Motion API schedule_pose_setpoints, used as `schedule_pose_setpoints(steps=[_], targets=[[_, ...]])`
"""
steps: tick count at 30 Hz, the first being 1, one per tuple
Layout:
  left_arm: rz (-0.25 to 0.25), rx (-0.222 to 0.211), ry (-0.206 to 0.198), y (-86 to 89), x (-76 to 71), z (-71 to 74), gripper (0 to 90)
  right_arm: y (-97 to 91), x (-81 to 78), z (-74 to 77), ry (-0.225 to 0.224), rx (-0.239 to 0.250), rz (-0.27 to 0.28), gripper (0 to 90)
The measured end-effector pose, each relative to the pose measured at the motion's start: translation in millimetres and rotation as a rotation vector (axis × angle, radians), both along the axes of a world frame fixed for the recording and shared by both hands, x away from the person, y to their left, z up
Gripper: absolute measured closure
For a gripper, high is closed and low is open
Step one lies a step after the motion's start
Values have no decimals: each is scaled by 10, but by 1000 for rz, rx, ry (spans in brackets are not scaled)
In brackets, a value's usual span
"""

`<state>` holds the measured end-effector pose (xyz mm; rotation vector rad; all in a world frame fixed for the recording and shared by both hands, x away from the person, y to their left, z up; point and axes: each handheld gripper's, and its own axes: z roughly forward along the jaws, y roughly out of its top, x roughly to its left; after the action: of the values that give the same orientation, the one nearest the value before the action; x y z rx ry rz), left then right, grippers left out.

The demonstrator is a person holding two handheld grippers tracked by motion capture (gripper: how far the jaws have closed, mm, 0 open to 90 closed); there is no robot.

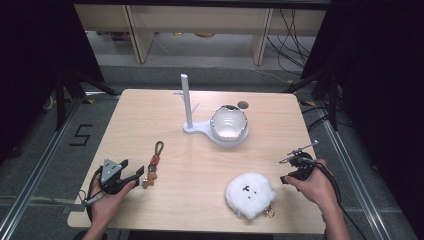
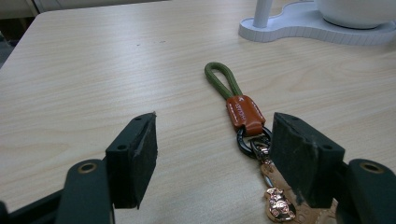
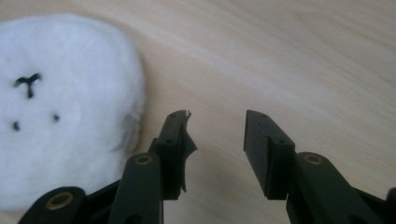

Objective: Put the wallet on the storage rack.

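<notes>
Pale wood-grain surface (image 1: pixel 165 210) w/ rounded corners, standing on a grey floor; light wooden shelving at the back, black cables trailing on the floor at right, dark curtains on both sides.

Keychain w/ olive-green cord loop, orange leather tab, black ring & rose-gold charms (image 1: pixel 153 164) lies flat on the left part of the surface, loop end pointing away from the person. Left hand-held gripper (image 1: pixel 134 176) sits low at its charm end; in the left gripper view its jaws stand wide apart, charms (image 2: pixel 279 204) just beside the right-hand pad, nothing pinched between the pads.

White fluffy round plush pouch w/ small black stitched face (image 1: pixel 249 194) lies near the front edge, right of centre, a gold clasp showing at its lower rim. Right hand-held gripper (image 1: pixel 295 169) is to its right, near the surface's right edge, apart from it; jaws partly parted, bare wood between them, gripping nothing.

Front edge close to both things; wide bare wood in the middle & towards the back left.

White stand w/ upright post, short pegs & flat base (image 1: pixel 187 102) sits back-centre; on its base a white bowl w/ dark chipped-looking rim (image 1: pixel 229 122), contents not discernible. Small dark round spot (image 1: pixel 243 105) on the surface just behind the bowl.
</notes>
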<state>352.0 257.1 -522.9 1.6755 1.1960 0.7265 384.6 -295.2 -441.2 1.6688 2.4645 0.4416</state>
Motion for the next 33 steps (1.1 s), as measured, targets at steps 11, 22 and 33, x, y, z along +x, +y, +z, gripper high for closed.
schedule_pose_setpoints(steps=[11, 22, 33], targets=[[0, -10, 2, 12, -1, 1, 312, 296, 142, 44, 102, -9, 108, 582], [0, -14, -1, 4, 1, -4, 311, 528, 224, -18, 174, -7, 155, 552], [1, -16, 1, 6, 4, -4, 312, 621, 279, -196, 247, 11, 172, 526]])
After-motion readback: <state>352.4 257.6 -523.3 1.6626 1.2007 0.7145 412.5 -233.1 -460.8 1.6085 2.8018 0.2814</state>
